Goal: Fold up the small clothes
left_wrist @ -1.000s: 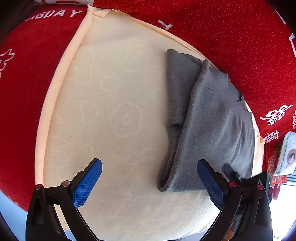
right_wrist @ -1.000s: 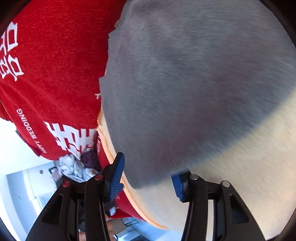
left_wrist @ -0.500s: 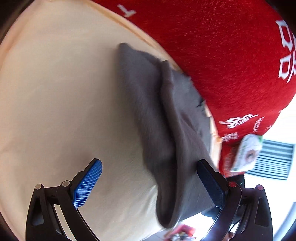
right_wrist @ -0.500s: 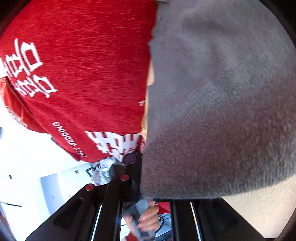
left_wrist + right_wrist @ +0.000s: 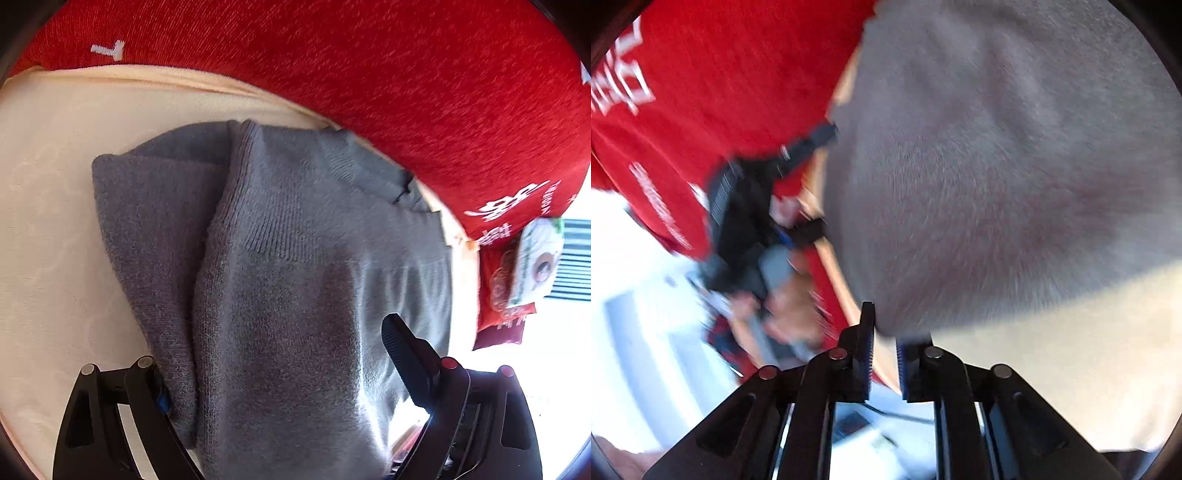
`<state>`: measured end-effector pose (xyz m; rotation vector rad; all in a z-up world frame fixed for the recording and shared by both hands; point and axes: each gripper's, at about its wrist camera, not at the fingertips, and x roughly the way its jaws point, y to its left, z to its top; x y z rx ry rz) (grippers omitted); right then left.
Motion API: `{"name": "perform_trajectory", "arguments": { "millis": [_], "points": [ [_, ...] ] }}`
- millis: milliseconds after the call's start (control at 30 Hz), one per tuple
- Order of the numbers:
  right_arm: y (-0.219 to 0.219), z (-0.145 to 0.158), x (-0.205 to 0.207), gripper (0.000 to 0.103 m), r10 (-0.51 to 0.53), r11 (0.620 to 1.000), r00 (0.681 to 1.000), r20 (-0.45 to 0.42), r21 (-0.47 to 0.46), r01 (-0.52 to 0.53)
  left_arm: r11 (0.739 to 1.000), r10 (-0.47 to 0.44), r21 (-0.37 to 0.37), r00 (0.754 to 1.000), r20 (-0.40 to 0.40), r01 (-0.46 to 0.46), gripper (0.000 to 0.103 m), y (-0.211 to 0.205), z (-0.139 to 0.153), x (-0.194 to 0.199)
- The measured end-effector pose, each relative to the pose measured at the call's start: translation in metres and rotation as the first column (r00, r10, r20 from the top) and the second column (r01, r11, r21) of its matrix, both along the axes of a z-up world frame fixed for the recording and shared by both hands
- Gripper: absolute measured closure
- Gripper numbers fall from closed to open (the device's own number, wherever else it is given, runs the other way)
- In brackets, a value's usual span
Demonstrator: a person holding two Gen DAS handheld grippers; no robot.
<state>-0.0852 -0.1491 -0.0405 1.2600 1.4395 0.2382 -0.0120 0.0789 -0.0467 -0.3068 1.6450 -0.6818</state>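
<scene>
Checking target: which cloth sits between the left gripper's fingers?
The grey knit garment; the left gripper's jaws are closing around it. The cream cloth lies underneath, the red cloth beyond.

The red cloth [image 5: 388,74] bears white print. In the left wrist view a single letter "T" [image 5: 109,49] reads near its upper left edge. White characters [image 5: 506,203] at its right end are too warped to read. In the right wrist view the white lettering [image 5: 661,206] is blurred beyond reading.
</scene>
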Motion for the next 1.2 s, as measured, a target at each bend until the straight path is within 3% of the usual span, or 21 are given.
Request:
{"name": "perform_trajectory", "arguments": {
  "millis": [67,200,233,267,367,400,467,600,667,800,1100,1200],
  "points": [
    [-0.007,0.012,-0.003,0.079,0.051,0.995,0.999,0.006,-0.086,-0.050,0.999,-0.011,0.035,1.000,0.001,0.011,0.010,-0.003,-0.002,-0.001],
    [-0.037,0.035,-0.003,0.078,0.060,0.952,0.997,0.039,-0.304,-0.045,0.993,-0.043,0.112,0.999,0.022,0.040,0.014,-0.008,-0.004,-0.006],
    [-0.044,0.038,0.000,0.083,0.072,0.926,0.997,0.038,-0.373,-0.053,0.989,-0.049,0.141,0.998,0.029,0.045,0.023,-0.010,-0.005,-0.006],
    [-0.048,0.037,0.003,0.097,0.086,0.909,0.996,0.030,-0.412,-0.066,0.985,-0.055,0.168,0.998,0.035,0.048,0.032,-0.012,-0.005,-0.008],
    [-0.052,0.017,0.013,0.098,0.152,0.863,0.988,-0.032,-0.482,-0.149,0.975,-0.076,0.212,0.994,0.074,0.059,0.057,-0.017,-0.001,-0.009],
    [-0.050,0.003,0.012,0.098,0.179,0.855,0.981,-0.076,-0.481,-0.193,0.975,-0.082,0.213,0.993,0.087,0.062,0.061,-0.015,0.001,-0.010],
    [-0.051,-0.007,0.010,0.100,0.167,0.875,0.984,-0.055,-0.451,-0.173,0.976,-0.092,0.208,0.988,0.120,0.065,0.072,-0.016,0.009,-0.012],
    [-0.056,-0.005,0.004,0.100,0.156,0.894,0.987,-0.025,-0.421,-0.152,0.984,-0.097,0.168,0.973,0.208,0.063,0.076,-0.017,0.037,-0.018],
    [-0.063,-0.006,-0.001,0.100,0.134,0.913,0.991,-0.022,-0.386,-0.132,0.989,-0.087,0.139,0.970,0.229,0.056,0.084,-0.020,0.052,-0.020],
    [-0.076,-0.002,-0.011,0.100,0.091,0.942,0.996,-0.012,-0.322,-0.090,0.998,-0.059,0.050,0.963,0.262,0.048,0.086,-0.039,0.088,-0.023],
    [-0.137,0.025,-0.041,0.099,-0.050,0.968,0.998,0.049,-0.244,0.061,0.989,-0.115,-0.059,0.947,0.301,0.139,0.090,-0.143,0.137,-0.044],
    [-0.163,0.031,-0.053,0.099,-0.108,0.966,0.992,0.066,-0.228,0.120,0.984,-0.140,-0.061,0.942,0.304,0.165,0.090,-0.188,0.143,-0.057]
  ]
}}
